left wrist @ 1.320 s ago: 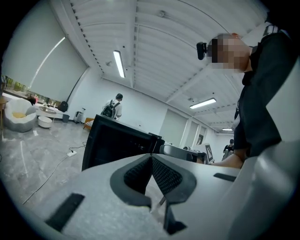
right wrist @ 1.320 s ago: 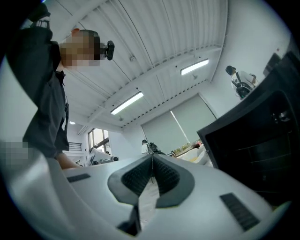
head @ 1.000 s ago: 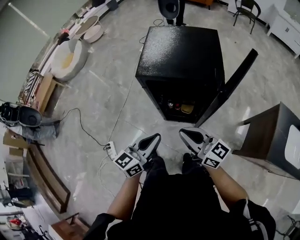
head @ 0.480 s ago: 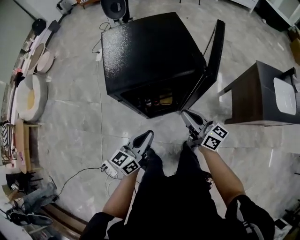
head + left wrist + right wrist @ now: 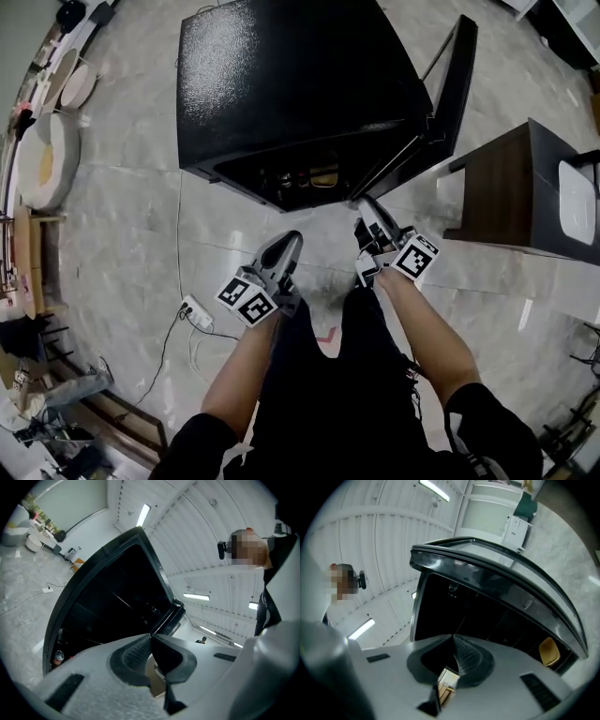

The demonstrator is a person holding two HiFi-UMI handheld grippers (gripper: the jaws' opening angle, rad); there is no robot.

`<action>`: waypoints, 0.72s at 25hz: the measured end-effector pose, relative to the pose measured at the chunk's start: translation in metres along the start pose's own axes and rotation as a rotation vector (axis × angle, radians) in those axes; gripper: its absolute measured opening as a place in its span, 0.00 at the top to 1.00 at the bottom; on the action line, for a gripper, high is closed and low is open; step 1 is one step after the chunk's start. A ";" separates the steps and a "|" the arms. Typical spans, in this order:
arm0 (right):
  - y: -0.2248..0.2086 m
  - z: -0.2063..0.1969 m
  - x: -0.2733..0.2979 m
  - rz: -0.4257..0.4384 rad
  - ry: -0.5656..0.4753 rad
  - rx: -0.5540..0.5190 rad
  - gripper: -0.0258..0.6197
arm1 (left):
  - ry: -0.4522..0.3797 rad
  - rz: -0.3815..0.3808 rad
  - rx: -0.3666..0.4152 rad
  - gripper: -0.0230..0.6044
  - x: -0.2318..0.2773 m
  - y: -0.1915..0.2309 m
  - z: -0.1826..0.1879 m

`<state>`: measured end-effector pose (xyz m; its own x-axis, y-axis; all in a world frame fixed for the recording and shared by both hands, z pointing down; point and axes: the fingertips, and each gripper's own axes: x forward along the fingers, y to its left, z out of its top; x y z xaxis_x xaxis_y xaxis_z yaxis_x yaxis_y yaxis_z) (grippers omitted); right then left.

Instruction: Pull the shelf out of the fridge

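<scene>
Left tongs (image 5: 292, 240) pinched closed, nothing in them | right tongs (image 5: 365, 204) closed too, empty | I have both near the open front of the black fridge (image 5: 281, 84) on the floor, door (image 5: 455, 75) standing open at right | shelf: I can't pick it out in the dark interior
</scene>
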<state>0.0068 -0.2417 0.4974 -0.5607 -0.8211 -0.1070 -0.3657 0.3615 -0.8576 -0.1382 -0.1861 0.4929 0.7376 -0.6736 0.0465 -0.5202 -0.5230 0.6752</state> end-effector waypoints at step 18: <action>-0.110 -0.021 0.029 -0.098 -0.138 0.215 0.92 | -0.353 0.165 -0.474 0.92 0.033 0.127 -0.031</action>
<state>0.0149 -0.2956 0.5991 -0.4187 -0.9052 -0.0725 -0.2389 0.1868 -0.9529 -0.1663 -0.2588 0.6026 0.4342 -0.9007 -0.0134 -0.3071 -0.1621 0.9378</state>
